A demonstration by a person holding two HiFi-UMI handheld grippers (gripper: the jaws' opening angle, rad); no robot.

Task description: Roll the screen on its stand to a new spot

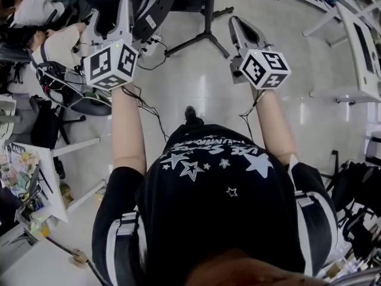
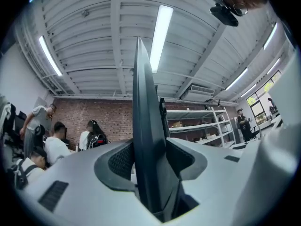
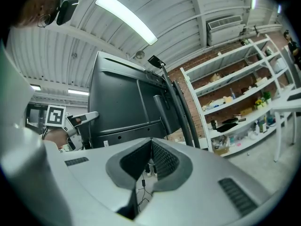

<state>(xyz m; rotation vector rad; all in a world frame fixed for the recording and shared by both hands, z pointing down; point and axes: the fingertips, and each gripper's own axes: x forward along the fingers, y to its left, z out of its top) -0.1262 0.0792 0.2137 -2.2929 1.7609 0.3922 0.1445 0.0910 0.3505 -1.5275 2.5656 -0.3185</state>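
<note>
Left tongs (image 2: pixel 146 166) grip the screen (image 2: pixel 143 102) by its edge, the panel upright and edge-on between the pads. Right tongs (image 3: pixel 150 149) are closed on nothing, with the screen ahead and left of them on its stand (image 1: pixel 206 31). Left hand is nearer, so it likely steers the roll.

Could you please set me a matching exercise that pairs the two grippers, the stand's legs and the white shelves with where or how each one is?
Things:
1. left gripper
2. right gripper
3. stand's legs
4. white shelves

Places or states:
A. in front of the brick wall
B. closed on nothing
C. clamped on the edge of the screen
D. spread on the pale floor

Pairs: 1-C, 2-B, 3-D, 4-A.
</note>
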